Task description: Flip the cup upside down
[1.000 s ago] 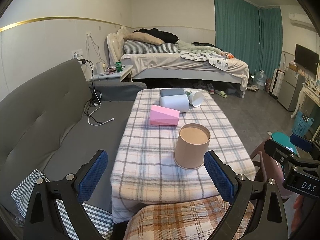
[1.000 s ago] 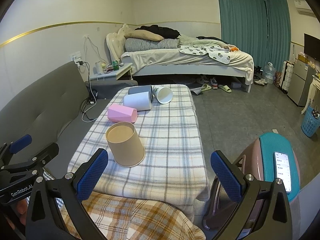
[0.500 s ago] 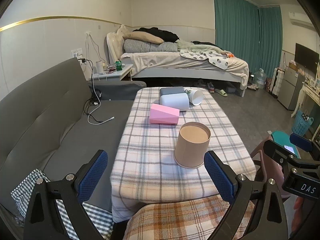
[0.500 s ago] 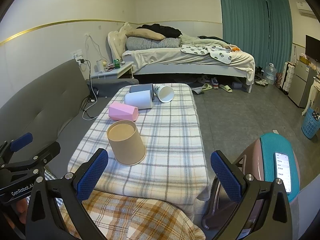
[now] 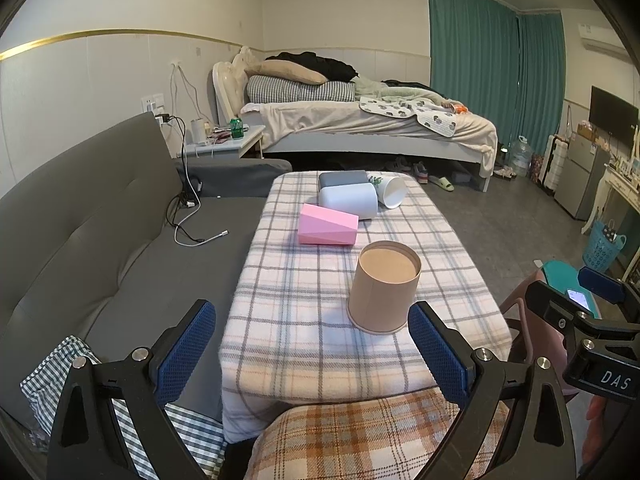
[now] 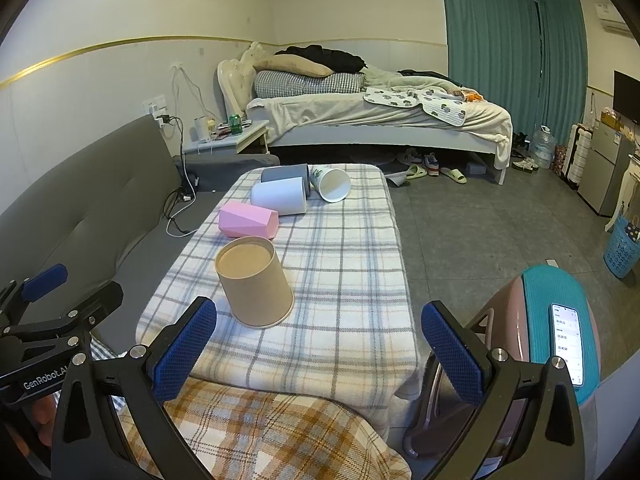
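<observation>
Brown cup (image 5: 384, 286): found standing upside down on the counter (image 5: 312, 320), wide rim on the cloth and closed base upward. It is placed toward the near end and is touched by neither gripper.
Left gripper (image 5: 312, 354): held wide open with nothing between the blue pads. It is positioned off the near edge of the counter, short of the brown cup; in its own view the cup sits just above the right finger's tip.
Right gripper (image 6: 320, 352): likewise spread apart and empty, held short of the near edge of the counter. In its view the brown cup (image 6: 254, 284) is seen just beyond the left finger.
Counter: covered with a plaid cloth.
Pink cup (image 5: 327, 225): lying on its side behind the brown cup, apart from it.
White cup (image 5: 348, 201): lying on its side just beyond the pink cup.
Grey cup (image 5: 343, 179): lying on its side against the far side of the white cup.
Paper cup (image 5: 390, 192): lying on its side at the far end, mouth turned toward the cameras, beside the white and grey cups.
Sofa (image 5: 80, 232): grey, noted along the left of the counter.
Phone (image 6: 568, 344): screen lit, resting on a teal stool (image 6: 556, 292) at the right.
Bed (image 5: 360, 128): noted against the far wall.
</observation>
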The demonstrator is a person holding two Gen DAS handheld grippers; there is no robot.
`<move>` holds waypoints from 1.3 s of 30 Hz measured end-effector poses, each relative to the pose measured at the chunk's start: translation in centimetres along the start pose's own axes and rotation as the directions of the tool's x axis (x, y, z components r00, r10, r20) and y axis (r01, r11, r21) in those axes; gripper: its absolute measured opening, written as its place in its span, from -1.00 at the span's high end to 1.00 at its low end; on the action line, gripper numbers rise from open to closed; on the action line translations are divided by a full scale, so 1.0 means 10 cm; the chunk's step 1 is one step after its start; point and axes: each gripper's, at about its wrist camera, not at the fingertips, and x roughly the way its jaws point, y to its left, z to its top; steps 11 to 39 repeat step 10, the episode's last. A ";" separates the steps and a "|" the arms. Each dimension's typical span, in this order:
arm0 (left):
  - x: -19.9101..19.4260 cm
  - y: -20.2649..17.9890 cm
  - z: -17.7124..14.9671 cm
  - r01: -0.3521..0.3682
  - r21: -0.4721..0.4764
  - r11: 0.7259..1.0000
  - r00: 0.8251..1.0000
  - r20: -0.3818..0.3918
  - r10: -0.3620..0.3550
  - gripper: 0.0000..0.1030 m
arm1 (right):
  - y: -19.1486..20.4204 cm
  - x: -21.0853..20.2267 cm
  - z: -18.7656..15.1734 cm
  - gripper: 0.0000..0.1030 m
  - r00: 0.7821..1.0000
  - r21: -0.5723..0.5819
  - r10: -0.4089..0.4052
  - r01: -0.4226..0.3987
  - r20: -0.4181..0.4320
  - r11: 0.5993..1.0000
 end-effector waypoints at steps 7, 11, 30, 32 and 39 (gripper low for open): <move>0.00 0.00 -0.01 0.000 0.000 1.000 1.000 0.000 0.000 -0.94 | -0.01 0.00 -0.02 -1.00 1.000 0.000 0.001 -0.001 -0.004 1.000; 0.01 -0.02 -0.05 -0.007 0.008 1.000 1.000 0.007 0.007 -0.94 | 0.00 0.01 -0.01 -1.00 1.000 -0.002 0.000 0.000 -0.003 1.000; 0.01 -0.02 -0.05 -0.007 0.008 1.000 1.000 0.007 0.007 -0.94 | 0.00 0.01 -0.01 -1.00 1.000 -0.002 0.000 0.000 -0.003 1.000; 0.01 -0.02 -0.05 -0.007 0.008 1.000 1.000 0.007 0.007 -0.94 | 0.00 0.01 -0.01 -1.00 1.000 -0.002 0.000 0.000 -0.003 1.000; 0.01 -0.02 -0.05 -0.007 0.008 1.000 1.000 0.007 0.007 -0.94 | 0.00 0.01 -0.01 -1.00 1.000 -0.002 0.000 0.000 -0.003 1.000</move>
